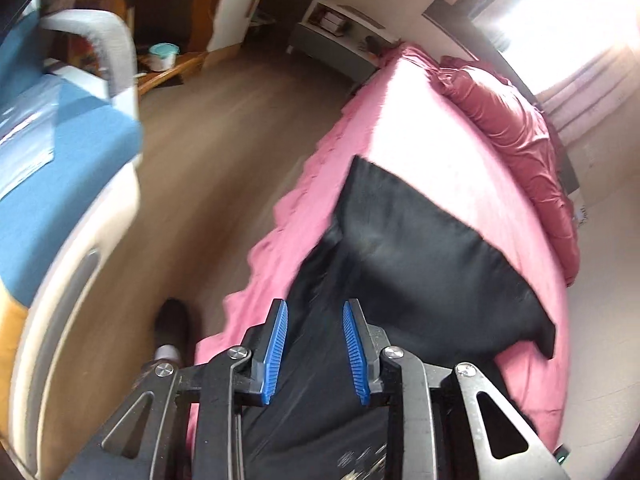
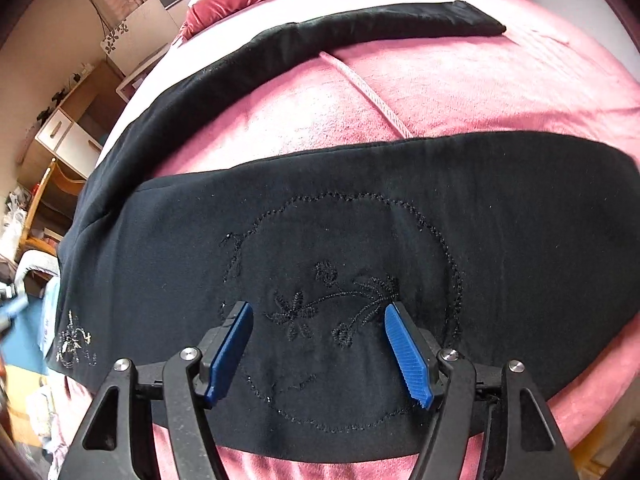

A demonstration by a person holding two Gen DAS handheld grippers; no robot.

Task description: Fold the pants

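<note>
Black pants (image 2: pixel 360 208) lie spread on a pink bed (image 2: pixel 460 92). In the right wrist view the near leg with a stitched flower circle lies across the front, and the other leg (image 2: pixel 360 24) stretches toward the far side. My right gripper (image 2: pixel 320 312) is open, just above the stitched leg. In the left wrist view the pants (image 1: pixel 400 248) lie along the bed's edge. My left gripper (image 1: pixel 315 312) is open and empty over the black cloth near the bed's edge.
A dark red quilt (image 1: pixel 516 132) is bunched along the far side of the bed. A pink cord (image 2: pixel 376 100) lies on the blanket between the legs. Wooden floor (image 1: pixel 208 168), a blue chair (image 1: pixel 60 160) and wooden shelves (image 1: pixel 168 20) are to the left.
</note>
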